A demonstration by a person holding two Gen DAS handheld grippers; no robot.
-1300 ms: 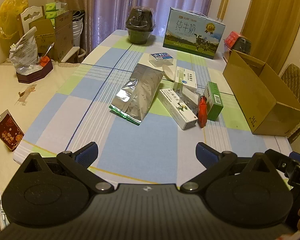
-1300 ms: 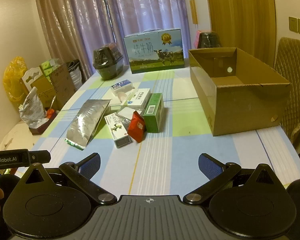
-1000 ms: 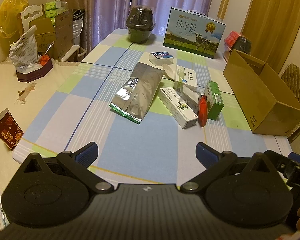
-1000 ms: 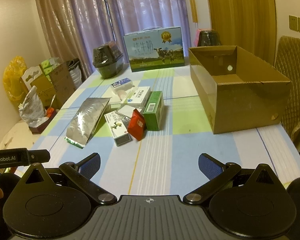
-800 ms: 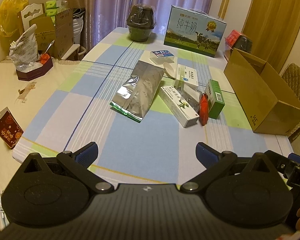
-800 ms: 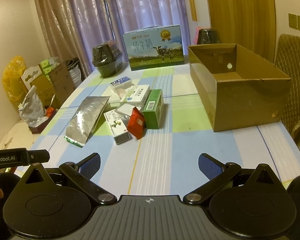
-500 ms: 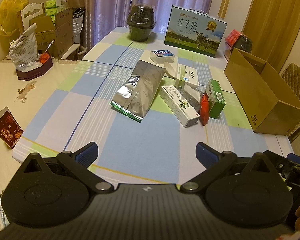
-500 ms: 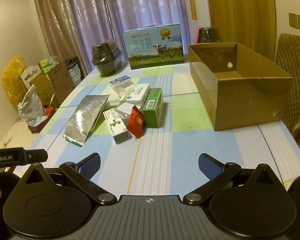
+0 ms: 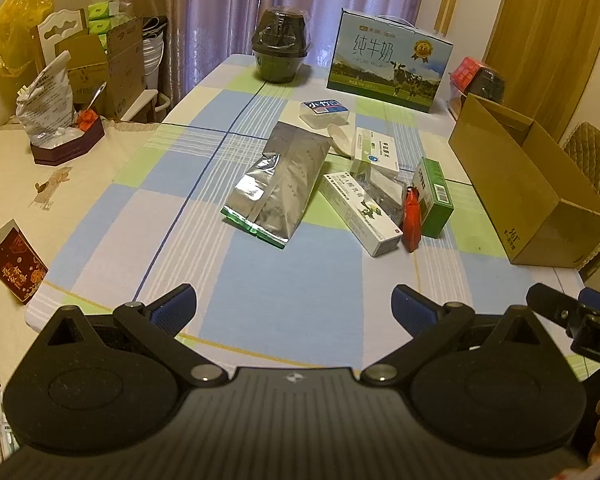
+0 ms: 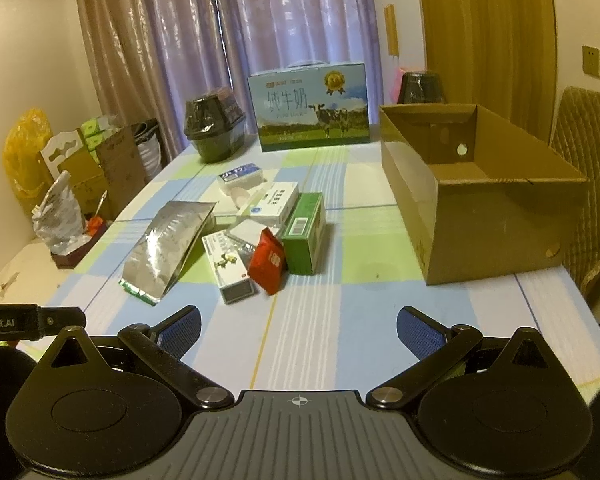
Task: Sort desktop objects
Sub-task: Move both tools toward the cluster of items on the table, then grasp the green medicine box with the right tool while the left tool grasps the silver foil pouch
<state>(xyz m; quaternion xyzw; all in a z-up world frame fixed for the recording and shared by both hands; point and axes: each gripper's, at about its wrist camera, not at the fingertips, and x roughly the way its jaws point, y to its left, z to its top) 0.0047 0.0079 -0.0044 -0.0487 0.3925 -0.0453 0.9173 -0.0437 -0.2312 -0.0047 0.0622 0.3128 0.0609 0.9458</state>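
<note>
A cluster of small items lies mid-table: a silver foil bag [image 9: 278,184] [image 10: 168,242], a long white box [image 9: 360,212] [image 10: 228,270], a red packet [image 9: 412,224] [image 10: 269,266], a green box [image 9: 434,198] [image 10: 305,226], a white medicine box [image 9: 376,152] [image 10: 270,202] and a small clear tub [image 9: 324,110] [image 10: 240,176]. An open cardboard box [image 9: 528,188] [image 10: 480,196] stands to their right. My left gripper [image 9: 294,304] and right gripper [image 10: 298,328] hover open over the near table edge, both holding nothing and well short of the items.
At the table's far end stand a milk carton case [image 9: 388,64] [image 10: 310,106] and a dark bowl-shaped container [image 9: 280,50] [image 10: 214,128]. A second dark container [image 10: 422,88] sits behind the cardboard box. A side surface at left carries a bag [image 9: 46,110] and a red card [image 9: 16,268]. A chair [image 10: 588,184] stands right.
Both grippers have crept slightly forward toward the items; the objects on the table have not moved and both grippers stay open.
</note>
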